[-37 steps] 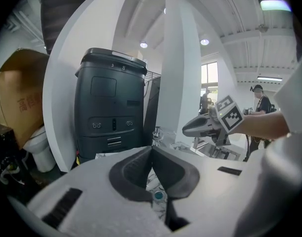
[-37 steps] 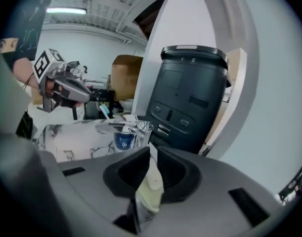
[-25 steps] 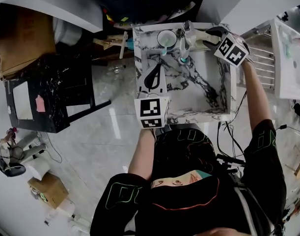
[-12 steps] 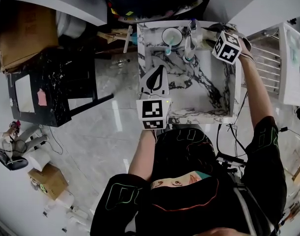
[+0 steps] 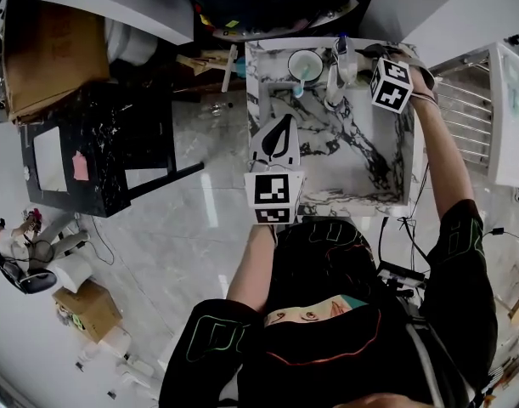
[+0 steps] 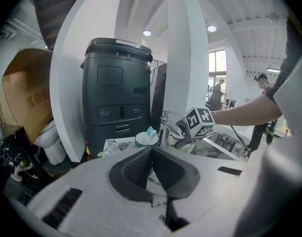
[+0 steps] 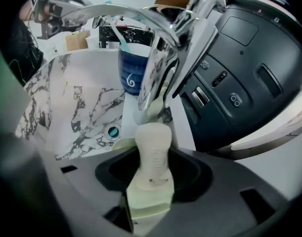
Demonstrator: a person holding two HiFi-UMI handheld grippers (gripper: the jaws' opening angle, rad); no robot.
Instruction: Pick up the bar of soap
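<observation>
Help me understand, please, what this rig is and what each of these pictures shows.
There is no robot here. A person wears a camera on the head and holds a pair of tongs in each hand. The head view looks down on a marbled sink. The other two pictures come from cameras riding on each pair of tongs, looking along them. The marked cubes are part of the tongs.

At the back of the sink stand a tap and a cup with a toothbrush. The left tongs are shut and empty. The right tongs have just been opening and stand wide around the soap beside the tap. They do not press on it, so nothing is held yet.
</observation>
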